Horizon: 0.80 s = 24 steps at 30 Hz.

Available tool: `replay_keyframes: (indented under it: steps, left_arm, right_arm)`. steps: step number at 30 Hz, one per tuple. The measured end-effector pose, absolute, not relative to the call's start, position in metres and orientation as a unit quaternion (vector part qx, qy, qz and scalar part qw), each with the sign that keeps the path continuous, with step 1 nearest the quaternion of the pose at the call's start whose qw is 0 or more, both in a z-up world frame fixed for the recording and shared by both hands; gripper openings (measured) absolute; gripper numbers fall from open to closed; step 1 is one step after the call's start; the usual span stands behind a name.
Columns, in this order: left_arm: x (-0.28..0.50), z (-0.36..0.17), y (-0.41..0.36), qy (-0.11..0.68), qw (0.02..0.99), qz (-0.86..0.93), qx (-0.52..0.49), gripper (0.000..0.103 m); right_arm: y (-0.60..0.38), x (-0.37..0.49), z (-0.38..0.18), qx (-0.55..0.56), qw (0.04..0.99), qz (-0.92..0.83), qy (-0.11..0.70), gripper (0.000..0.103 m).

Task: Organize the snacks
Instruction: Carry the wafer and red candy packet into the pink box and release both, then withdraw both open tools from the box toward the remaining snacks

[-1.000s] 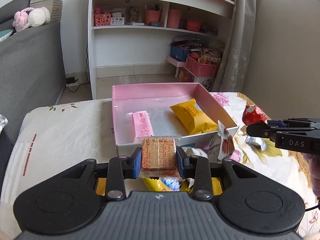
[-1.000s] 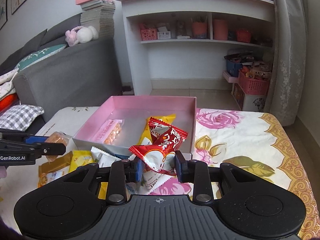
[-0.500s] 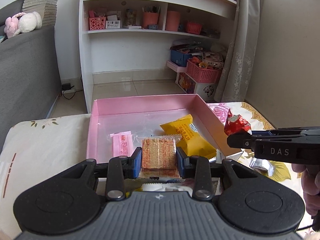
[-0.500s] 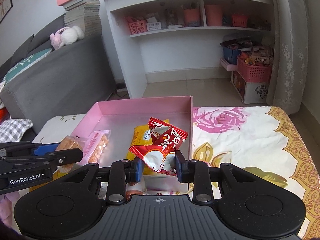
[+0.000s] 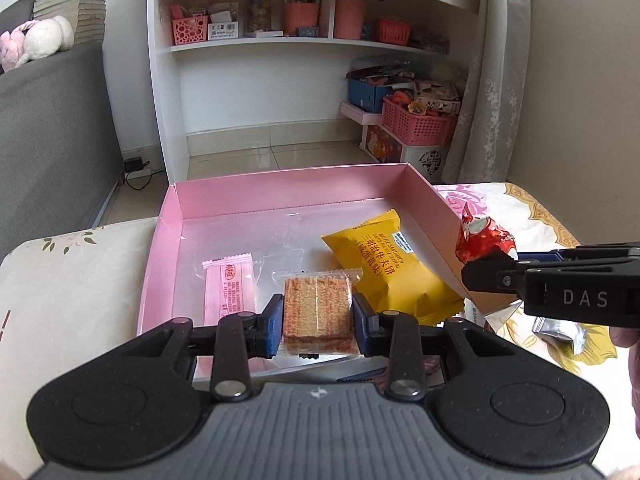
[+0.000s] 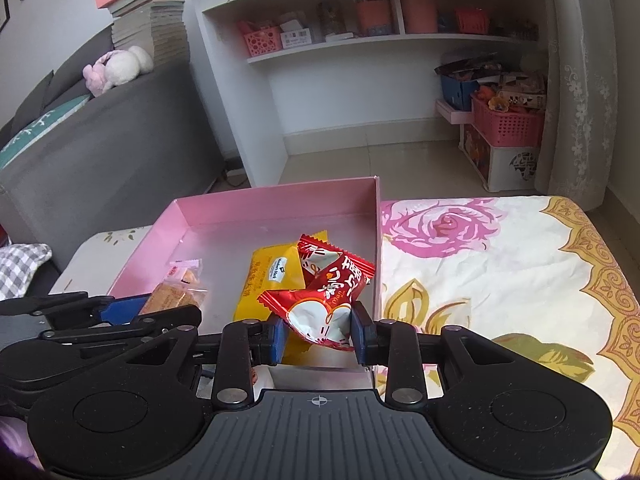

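Snacks are partly sorted: a yellow foil packet (image 5: 390, 264) and pink wrapped bar (image 5: 230, 290) lie in the pink cardboard box (image 5: 280, 190), while the left hand-held gripper (image 5: 318, 320) clamps a clear-wrapped brown wafer (image 5: 318, 310) and the right hand-held gripper (image 6: 318, 334) clamps a red-and-white candy packet (image 6: 324, 292) above it, unreleased.

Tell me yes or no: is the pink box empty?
No, the pink box already holds a yellow packet and a pink packet.

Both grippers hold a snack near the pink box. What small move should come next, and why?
Probably lower and open the left gripper: its clear-wrapped wafer already hangs over the pink box floor, between the pink packet and yellow packet. The right gripper holds its red packet near the box's right wall.
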<state>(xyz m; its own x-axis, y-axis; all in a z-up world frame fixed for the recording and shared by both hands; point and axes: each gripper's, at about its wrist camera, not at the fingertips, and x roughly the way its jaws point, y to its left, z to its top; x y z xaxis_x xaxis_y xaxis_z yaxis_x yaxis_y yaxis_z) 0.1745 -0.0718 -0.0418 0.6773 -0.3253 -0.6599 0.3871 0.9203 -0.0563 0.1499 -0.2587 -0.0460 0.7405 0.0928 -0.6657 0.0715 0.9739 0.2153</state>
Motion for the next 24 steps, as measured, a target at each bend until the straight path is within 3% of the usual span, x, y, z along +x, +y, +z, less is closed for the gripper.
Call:
replay_keyframes:
  steps: [5,7,8,10,13,21,24]
  left_arm:
    - [0.175,-0.040,-0.071,0.346,0.916,-0.197,0.041,0.035]
    - [0.175,-0.039,-0.072,0.340,0.918,-0.199,0.042,0.050]
    - [0.174,-0.038,-0.072,0.337,0.919,-0.202,0.042,0.052]
    - [0.173,-0.036,-0.073,0.334,0.919,-0.204,0.045,0.057]
    - [0.171,-0.034,-0.074,0.330,0.920,-0.205,0.048,0.063]
    - [0.166,-0.030,-0.070,0.331,0.919,-0.206,0.053,0.069]
    - [0.161,-0.028,-0.068,0.329,0.920,-0.207,0.052,0.072]
  right_arm:
    - [-0.258,0.150,-0.048,0.114,0.925,0.001,0.361,0.034]
    - [-0.258,0.149,-0.046,0.115,0.926,0.004,0.360,0.034]
    - [-0.258,0.149,-0.046,0.116,0.926,0.005,0.360,0.035]
    - [-0.259,0.148,-0.043,0.121,0.926,0.005,0.357,0.049]
    - [-0.261,0.146,-0.040,0.124,0.928,0.003,0.351,0.051]
    - [-0.264,0.139,-0.033,0.131,0.929,0.000,0.347,0.056]
    - [-0.265,0.135,-0.029,0.131,0.929,0.000,0.345,0.064]
